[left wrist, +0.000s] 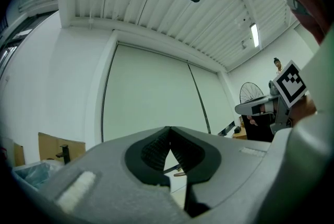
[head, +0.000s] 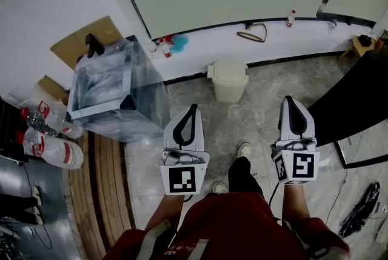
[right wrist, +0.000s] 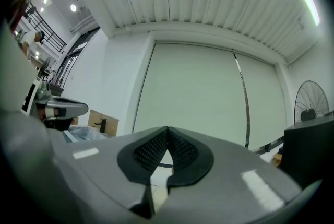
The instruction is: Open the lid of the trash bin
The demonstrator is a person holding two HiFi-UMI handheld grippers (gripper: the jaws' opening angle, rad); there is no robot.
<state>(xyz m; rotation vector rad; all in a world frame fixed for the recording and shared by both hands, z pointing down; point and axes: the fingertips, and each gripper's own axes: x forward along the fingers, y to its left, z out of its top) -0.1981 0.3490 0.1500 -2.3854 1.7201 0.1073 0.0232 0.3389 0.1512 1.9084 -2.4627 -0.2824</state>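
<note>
A small cream trash bin (head: 229, 80) stands on the floor against the white wall, its lid down. Both grippers hover over the floor short of it and point toward the wall. My left gripper (head: 193, 108) is below and left of the bin, shut with nothing between its pads. The right gripper (head: 288, 99) is to the bin's right, also shut and empty. In the left gripper view the jaw tips (left wrist: 168, 129) meet, and the right gripper (left wrist: 261, 108) shows at the side. The right gripper view shows its tips (right wrist: 167, 129) closed. The bin is hidden in both gripper views.
A large clear box lined with a plastic bag (head: 115, 89) stands left of the bin, with cardboard (head: 79, 40) behind it and bottles (head: 51, 143) beside wooden slats. A black tabletop (head: 351, 101) lies at the right. Cables (head: 361, 210) lie on the floor. My shoes (head: 244, 150) are between the grippers.
</note>
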